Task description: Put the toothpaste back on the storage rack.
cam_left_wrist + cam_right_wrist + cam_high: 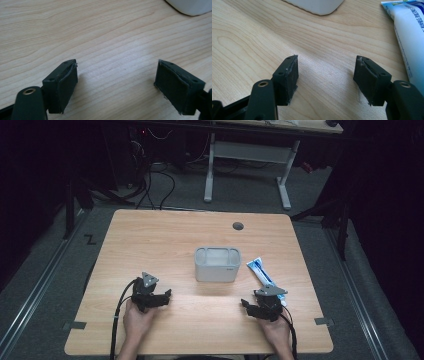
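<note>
A white rectangular bin (217, 264) with two compartments stands at the middle of the wooden table (150, 235). Just right of it lies a white and blue tube (264, 274), flat on the wood. My left gripper (165, 296) rests near the front left, jaws wide apart over bare wood (116, 70), and is open. My right gripper (248, 306) sits at the front right, open, nothing between its pads (327, 67). The tube (409, 37) lies just to the right of its jaws. The bin's corner (317, 6) shows ahead of the right gripper, and another corner of the bin (190, 6) ahead of the left one.
A round grey cable hole (238, 226) sits near the table's far edge. Beyond the table stands a white desk frame (250, 165) with cables on the floor. Bare wood stretches between the two grippers and left of the bin.
</note>
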Tool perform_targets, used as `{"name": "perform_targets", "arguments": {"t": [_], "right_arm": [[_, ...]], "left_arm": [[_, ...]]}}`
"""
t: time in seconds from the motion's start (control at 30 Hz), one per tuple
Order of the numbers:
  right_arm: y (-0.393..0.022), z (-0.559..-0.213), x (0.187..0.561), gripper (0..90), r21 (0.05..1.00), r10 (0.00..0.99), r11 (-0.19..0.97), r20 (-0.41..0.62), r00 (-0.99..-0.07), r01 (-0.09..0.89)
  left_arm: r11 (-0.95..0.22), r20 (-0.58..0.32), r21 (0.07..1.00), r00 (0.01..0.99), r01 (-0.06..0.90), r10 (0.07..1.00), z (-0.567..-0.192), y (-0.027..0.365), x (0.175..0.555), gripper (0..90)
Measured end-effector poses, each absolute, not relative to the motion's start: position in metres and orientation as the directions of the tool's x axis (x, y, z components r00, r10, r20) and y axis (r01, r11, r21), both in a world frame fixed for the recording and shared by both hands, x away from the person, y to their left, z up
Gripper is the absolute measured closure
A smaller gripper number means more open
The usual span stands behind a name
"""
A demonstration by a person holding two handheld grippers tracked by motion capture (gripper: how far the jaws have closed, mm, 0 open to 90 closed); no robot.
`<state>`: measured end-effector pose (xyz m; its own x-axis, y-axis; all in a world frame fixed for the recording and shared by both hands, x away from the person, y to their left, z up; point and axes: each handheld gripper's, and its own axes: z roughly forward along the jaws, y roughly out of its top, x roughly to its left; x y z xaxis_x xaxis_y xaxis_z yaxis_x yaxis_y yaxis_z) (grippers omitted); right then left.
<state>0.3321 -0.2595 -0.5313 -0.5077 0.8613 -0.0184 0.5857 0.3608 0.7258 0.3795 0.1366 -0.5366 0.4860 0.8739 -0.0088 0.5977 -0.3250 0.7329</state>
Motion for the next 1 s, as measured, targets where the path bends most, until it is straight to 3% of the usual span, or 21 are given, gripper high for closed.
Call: {"name": "perform_targets", "arguments": {"t": [0.77,1.0], "right_arm": [[-0.2591,-0.5314,0.3321,35.6,0.726,0.867,0.355,-0.02,-0.498,0.589],[-0.2579,-0.5311,0.3302,39.4,0.727,0.875,0.342,-0.016,-0.484,0.595]], "left_arm": [[-0.329,-0.008,0.732,0.491,0.596,0.871,-0.5364,0.1362,0.3789,19.4],[-0.329,-0.008,0.732,0.49,0.597,0.872,-0.5364,0.136,0.3789,19.3]]}}
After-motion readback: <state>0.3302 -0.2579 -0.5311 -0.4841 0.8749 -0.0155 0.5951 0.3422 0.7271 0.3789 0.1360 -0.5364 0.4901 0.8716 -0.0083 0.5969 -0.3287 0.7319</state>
